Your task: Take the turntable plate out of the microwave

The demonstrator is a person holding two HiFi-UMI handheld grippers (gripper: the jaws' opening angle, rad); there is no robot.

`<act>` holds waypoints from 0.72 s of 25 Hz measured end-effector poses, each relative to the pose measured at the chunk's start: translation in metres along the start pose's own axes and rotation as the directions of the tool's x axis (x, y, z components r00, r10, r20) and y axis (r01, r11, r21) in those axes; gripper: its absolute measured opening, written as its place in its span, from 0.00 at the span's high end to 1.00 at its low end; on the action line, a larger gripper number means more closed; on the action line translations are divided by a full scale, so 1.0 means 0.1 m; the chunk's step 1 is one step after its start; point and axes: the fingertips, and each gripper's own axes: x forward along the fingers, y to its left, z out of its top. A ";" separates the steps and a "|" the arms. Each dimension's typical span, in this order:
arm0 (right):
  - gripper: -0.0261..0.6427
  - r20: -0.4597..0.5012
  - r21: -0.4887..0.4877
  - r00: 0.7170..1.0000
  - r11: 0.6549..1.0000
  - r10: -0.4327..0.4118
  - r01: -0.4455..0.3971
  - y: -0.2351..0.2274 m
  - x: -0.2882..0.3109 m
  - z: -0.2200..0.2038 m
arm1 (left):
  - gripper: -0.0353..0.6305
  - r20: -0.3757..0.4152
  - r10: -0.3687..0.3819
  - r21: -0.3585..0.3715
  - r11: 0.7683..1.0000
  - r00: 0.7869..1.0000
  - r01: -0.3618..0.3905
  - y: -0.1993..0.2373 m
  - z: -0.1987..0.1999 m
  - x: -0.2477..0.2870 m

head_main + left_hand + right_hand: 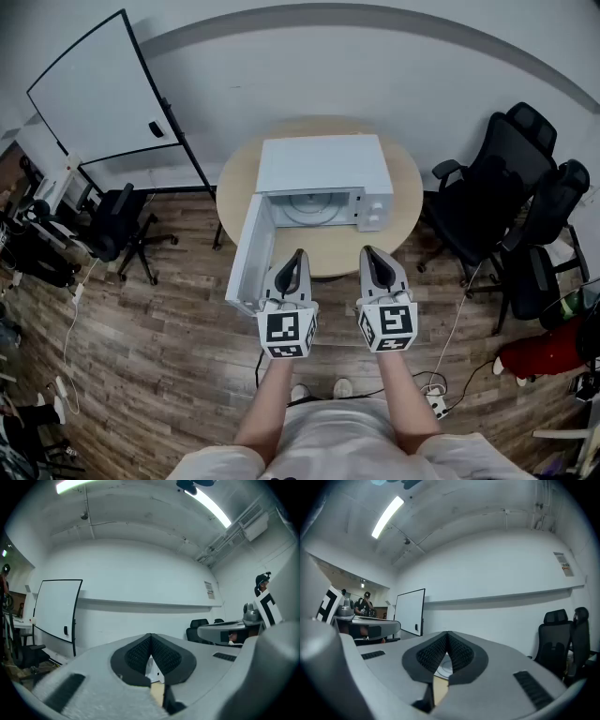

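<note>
A white microwave [323, 164] stands on a round wooden table [412, 202], its door [249, 253] swung open to the left. Inside lies the pale round turntable plate [315, 208]; a sliver of it shows between the jaws in the right gripper view as the plate [444, 665]. My left gripper [299, 253] and right gripper [367, 251] hover side by side in front of the opening, both shut and empty, apart from the microwave. In the left gripper view the left gripper [150, 637] has its black pads pressed together; the right gripper [447, 634] looks the same.
A whiteboard on a stand [103, 89] is at the far left, with a black chair [117, 230] beside it. Black office chairs [497, 197] crowd the right of the table. Cables and a power strip [436, 403] lie on the wood floor.
</note>
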 end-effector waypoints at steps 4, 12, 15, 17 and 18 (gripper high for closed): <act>0.94 -0.004 0.009 1.000 1.000 0.014 -0.014 -0.07 -0.02 -0.01 | 0.93 -0.005 0.003 0.005 1.000 1.000 -0.003 -0.12 0.00 0.05; 0.94 0.023 0.066 0.996 0.994 0.091 -0.093 -0.11 -0.13 -0.14 | 0.93 -0.028 0.031 0.003 1.000 0.999 -0.031 -0.35 -0.11 -0.01; 0.94 0.009 0.081 0.994 0.990 0.113 -0.114 -0.10 -0.11 -0.23 | 0.93 -0.044 0.033 0.004 0.999 0.998 -0.033 -0.41 -0.17 0.00; 0.94 0.004 0.082 0.992 0.989 0.125 -0.125 -0.09 -0.09 -0.24 | 0.93 -0.056 0.031 0.001 1.000 0.998 -0.031 -0.43 -0.20 0.02; 0.94 0.007 0.082 0.992 0.988 0.128 -0.128 -0.08 -0.07 -0.23 | 0.93 -0.059 0.029 -0.001 1.000 0.998 -0.029 -0.43 -0.20 0.04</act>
